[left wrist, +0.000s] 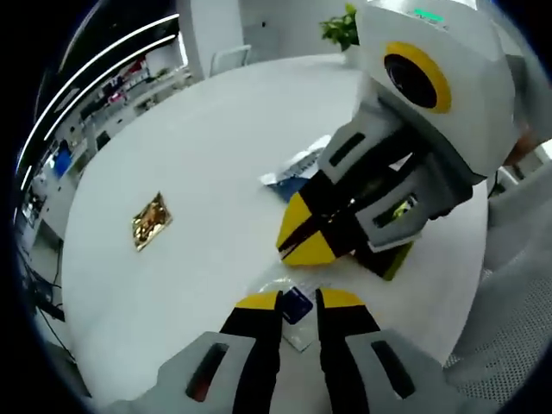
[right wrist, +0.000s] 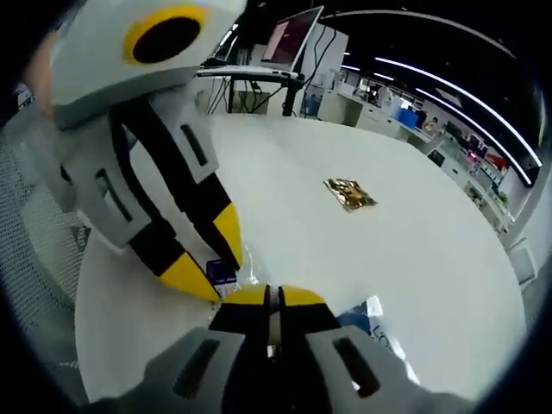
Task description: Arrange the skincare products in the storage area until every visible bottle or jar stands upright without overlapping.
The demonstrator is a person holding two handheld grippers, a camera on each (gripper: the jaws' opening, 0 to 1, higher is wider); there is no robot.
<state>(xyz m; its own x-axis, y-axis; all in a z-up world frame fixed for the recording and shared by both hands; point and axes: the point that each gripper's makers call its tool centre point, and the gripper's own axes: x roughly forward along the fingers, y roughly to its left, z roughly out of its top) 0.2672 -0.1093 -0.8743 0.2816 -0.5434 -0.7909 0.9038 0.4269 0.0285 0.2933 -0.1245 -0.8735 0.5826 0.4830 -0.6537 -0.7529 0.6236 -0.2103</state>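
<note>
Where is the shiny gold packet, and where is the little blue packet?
gold packet [left wrist: 151, 221], left gripper view, on its middle.
blue packet [left wrist: 296, 304], left gripper view, on its dark blue face between the jaws.

Three flat packets lie on the round white bench [left wrist: 172, 147], none standing up. A gold foil sachet [left wrist: 150, 221] lies alone, well apart from the others. A clear packet with a dark blue label [left wrist: 296, 304] lies near the bench edge. Just beside it is a white and blue packet [left wrist: 291, 175], partly hidden.
</note>
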